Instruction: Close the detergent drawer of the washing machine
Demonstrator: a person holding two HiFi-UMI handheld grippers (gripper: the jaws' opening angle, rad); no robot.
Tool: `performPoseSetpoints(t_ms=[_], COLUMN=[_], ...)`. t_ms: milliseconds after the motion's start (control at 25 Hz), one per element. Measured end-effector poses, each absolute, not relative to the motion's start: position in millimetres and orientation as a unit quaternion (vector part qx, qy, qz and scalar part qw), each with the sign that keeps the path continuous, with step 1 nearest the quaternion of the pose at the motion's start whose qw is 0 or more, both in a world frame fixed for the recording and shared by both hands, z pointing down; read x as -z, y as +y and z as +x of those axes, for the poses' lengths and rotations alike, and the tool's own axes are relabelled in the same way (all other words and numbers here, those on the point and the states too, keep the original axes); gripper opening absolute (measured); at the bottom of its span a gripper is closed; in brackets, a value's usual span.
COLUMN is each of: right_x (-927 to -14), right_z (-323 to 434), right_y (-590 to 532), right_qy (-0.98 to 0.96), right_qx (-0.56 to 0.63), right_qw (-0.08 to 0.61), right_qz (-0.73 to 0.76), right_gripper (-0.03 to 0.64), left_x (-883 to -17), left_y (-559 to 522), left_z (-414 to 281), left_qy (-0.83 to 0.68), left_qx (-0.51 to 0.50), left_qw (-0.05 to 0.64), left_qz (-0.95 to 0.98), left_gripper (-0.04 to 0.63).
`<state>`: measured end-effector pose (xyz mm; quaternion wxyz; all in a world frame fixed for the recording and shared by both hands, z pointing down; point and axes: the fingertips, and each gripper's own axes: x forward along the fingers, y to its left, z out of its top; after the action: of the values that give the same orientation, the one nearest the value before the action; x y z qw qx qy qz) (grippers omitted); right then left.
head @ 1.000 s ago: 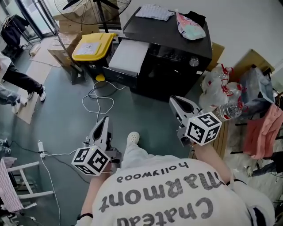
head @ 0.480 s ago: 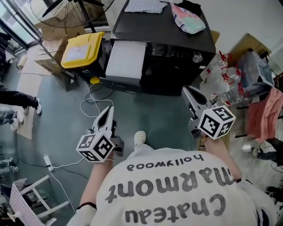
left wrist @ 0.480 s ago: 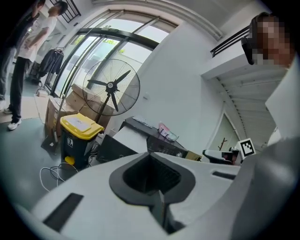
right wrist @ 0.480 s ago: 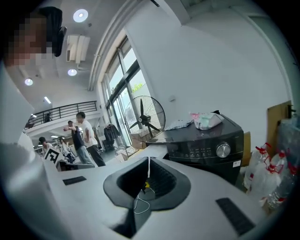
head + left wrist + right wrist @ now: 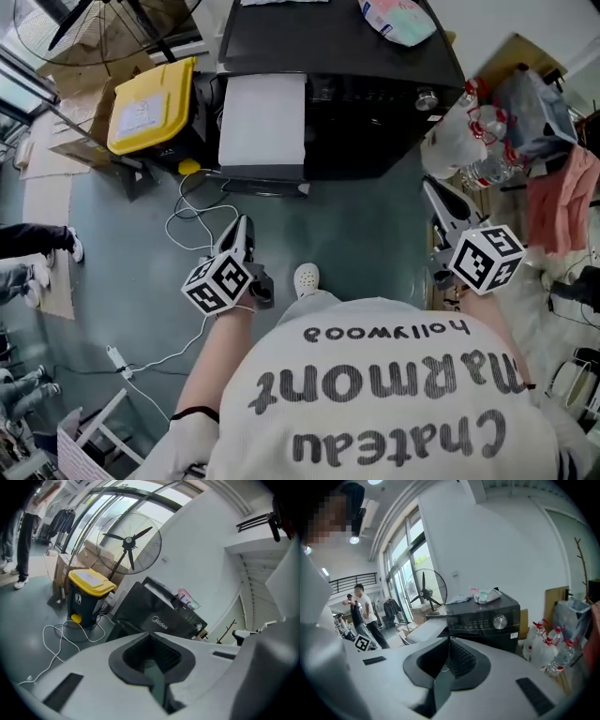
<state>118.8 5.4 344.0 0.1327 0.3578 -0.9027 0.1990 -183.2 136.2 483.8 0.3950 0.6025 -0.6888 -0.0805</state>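
This looks like a workshop or test hall rather than a home. The floor is bare grey-green concrete, with loose white cables trailing across it and flattened cardboard lying at the left. A black washing machine stands free at the far side, with a yellow-lidded bin to its left and bagged water bottles to its right. Beyond are a large pedestal fan, stacked boxes, tall glazed walls and a railed upper gallery.
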Motion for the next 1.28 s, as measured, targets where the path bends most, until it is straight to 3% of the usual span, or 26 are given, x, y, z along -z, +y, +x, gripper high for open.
performPoseSetpoints(t_ms=[120, 200, 240, 720, 1280], right_x=[-348, -349, -349, -354, -342], right_z=[124, 126, 127, 130, 145], right_y=[0, -2, -3, 0, 1], right_qy=[-0.888, -0.883, -0.880, -0.867, -0.855], right_qx=[-0.209, -0.208, -0.206, -0.193, -0.182], right_qw=[0.139, 0.144, 0.148, 0.169, 0.163], right_qz=[0.385, 0.396, 0.401, 0.428, 0.457], right_gripper=[0.034, 0.034, 0.034, 0.034, 0.034], left_x=[-501, -506, -509, -550, -556], left_y=[124, 113, 109, 83, 68], left_z=[-185, -186, -186, -201, -204], left_qy=[-0.664, -0.646, -0.639, -0.621, -0.598], left_qx=[0.106, 0.134, 0.144, 0.165, 0.201], left_qw=[0.430, 0.446, 0.454, 0.510, 0.519], left_qz=[0.603, 0.605, 0.604, 0.572, 0.577], left_gripper=[0.015, 0.121, 0.129, 0.129, 0.112])
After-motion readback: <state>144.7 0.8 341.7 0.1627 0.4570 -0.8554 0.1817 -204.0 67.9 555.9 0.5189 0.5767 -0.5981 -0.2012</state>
